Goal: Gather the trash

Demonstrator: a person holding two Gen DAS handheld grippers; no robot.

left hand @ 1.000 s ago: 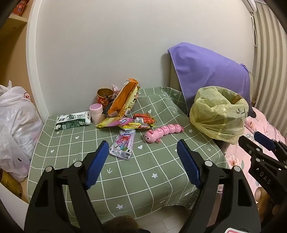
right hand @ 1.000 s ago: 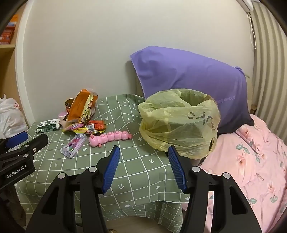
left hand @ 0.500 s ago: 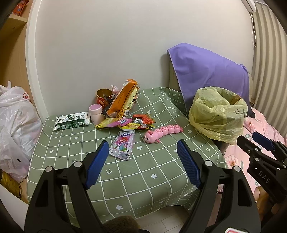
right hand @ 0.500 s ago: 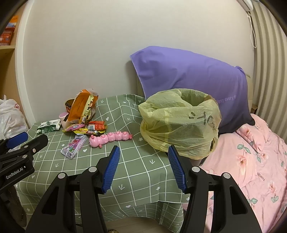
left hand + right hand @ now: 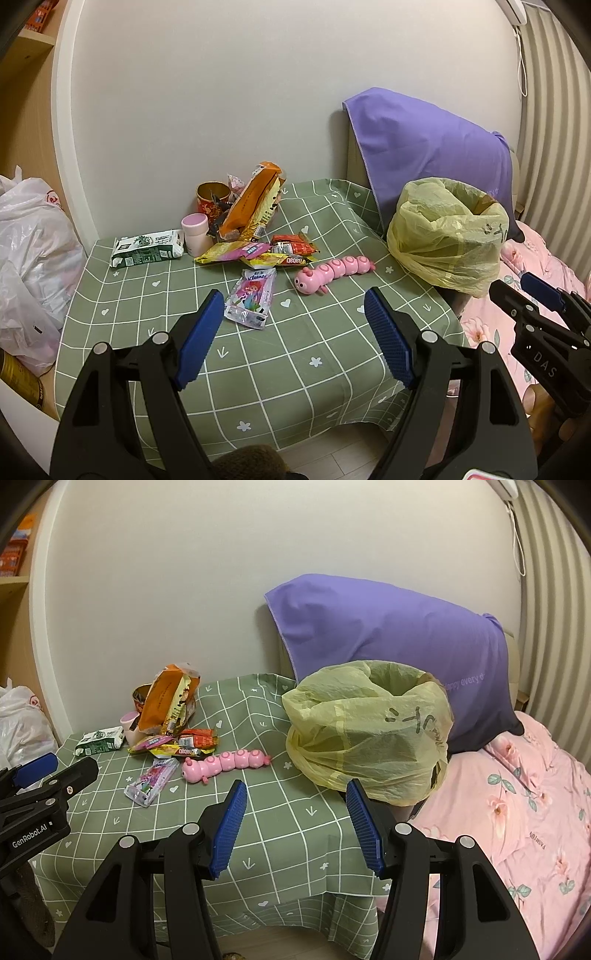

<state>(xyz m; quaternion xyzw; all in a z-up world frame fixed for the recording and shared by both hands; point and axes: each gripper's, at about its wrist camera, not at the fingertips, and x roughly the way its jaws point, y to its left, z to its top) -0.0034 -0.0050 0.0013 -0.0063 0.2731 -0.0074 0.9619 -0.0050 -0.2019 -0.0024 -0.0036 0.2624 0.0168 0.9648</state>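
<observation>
Snack wrappers lie on a green checked tablecloth (image 5: 295,354): a tall orange bag (image 5: 255,199), a yellow-pink wrapper (image 5: 232,253), a red wrapper (image 5: 293,245) and a pink tissue pack (image 5: 253,295). A yellow trash bag (image 5: 448,232) stands open at the table's right edge, also the yellow trash bag (image 5: 369,734) in the right wrist view. My left gripper (image 5: 293,338) hangs open above the table's front, short of the tissue pack. My right gripper (image 5: 293,825) is open, empty, in front of the bag.
A pink caterpillar toy (image 5: 332,271), a green-white tissue pack (image 5: 147,247), a pink cup (image 5: 194,230) and a red-gold tin (image 5: 210,195) share the table. White plastic bags (image 5: 29,254) sit left. A purple pillow (image 5: 388,642) and pink bedding (image 5: 517,812) lie right.
Both grippers have drifted slightly back and up from the table; the scene sits a little lower and farther in each view. Nothing on the table has moved.
</observation>
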